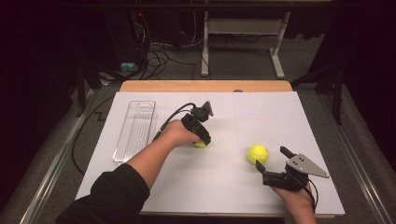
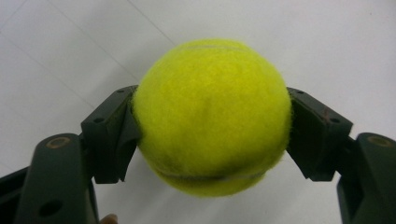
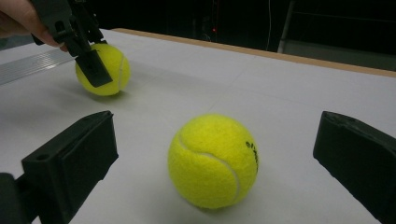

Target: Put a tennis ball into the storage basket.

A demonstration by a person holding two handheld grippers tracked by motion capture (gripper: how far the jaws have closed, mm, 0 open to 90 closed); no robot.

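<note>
Two yellow tennis balls lie on the white table sheet. My left gripper (image 1: 201, 141) is shut on one tennis ball (image 2: 211, 116), its two black pads (image 2: 112, 135) pressing the ball's sides; that held ball (image 1: 201, 144) (image 3: 102, 69) rests near the table's middle. The second tennis ball (image 1: 258, 153) (image 3: 213, 161) sits free to the right of it. My right gripper (image 1: 273, 163) (image 3: 215, 158) stands open just short of this ball, with the ball ahead of and between its wide-spread jaws, not touched.
A clear plastic tray (image 1: 135, 130) lies on the left of the white sheet (image 1: 261, 116). The wooden table edge (image 1: 205, 86) runs along the back, with cables and a desk frame on the floor beyond.
</note>
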